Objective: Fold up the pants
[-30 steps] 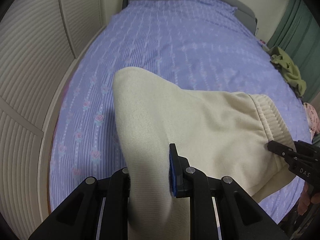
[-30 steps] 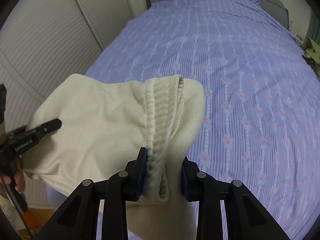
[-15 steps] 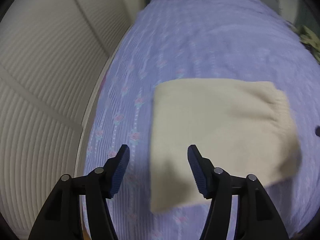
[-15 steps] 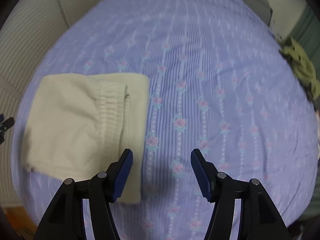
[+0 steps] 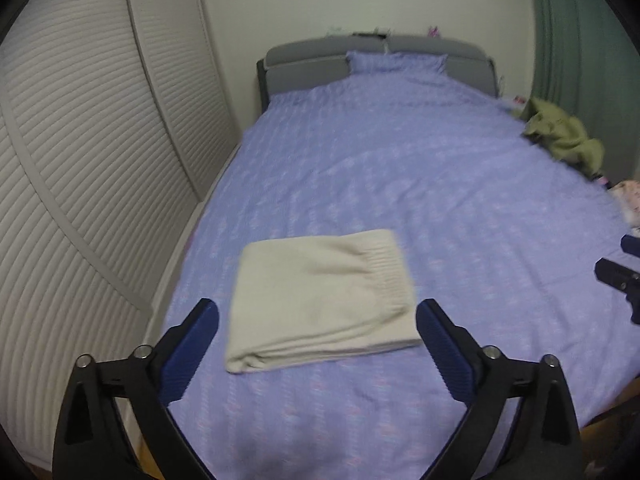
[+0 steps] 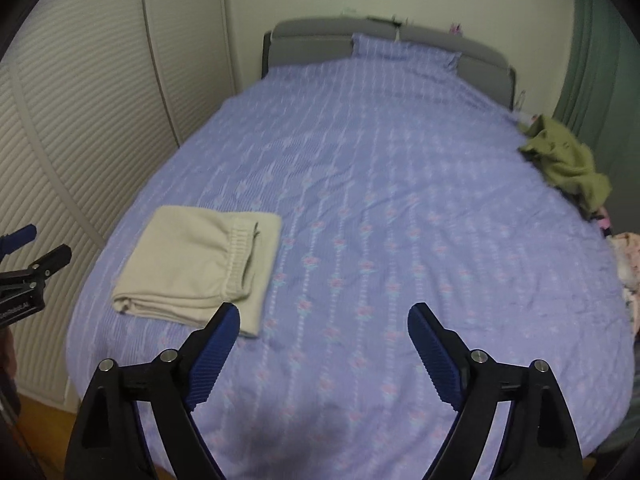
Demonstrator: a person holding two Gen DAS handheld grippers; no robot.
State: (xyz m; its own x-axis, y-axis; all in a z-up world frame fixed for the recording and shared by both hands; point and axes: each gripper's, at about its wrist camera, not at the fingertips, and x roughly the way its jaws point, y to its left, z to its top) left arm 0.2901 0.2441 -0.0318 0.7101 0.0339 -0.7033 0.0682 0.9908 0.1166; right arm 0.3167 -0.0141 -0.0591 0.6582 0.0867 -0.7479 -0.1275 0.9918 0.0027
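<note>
The cream pants (image 5: 324,300) lie folded into a flat rectangle near the foot of the bed, waistband on their right side; in the right wrist view the pants (image 6: 200,264) sit left of centre. My left gripper (image 5: 318,316) hangs above and short of them, its jaws opening wide with nothing between the pads. My right gripper (image 6: 324,320) hovers over bare bedspread to the right of the pants, its jaws opening too, empty. Each gripper's tip shows at the edge of the other's view.
The bed (image 6: 400,200) has a lilac flowered cover and a grey headboard (image 5: 304,64). A crumpled olive garment (image 6: 568,160) lies at the right edge. White louvred doors (image 5: 80,160) run along the left side. A green curtain (image 5: 576,40) hangs at the right.
Both grippers let go of the pants, opened wide and drew back and upward. The pants dropped from the lifted fold to lie flat on the bed.
</note>
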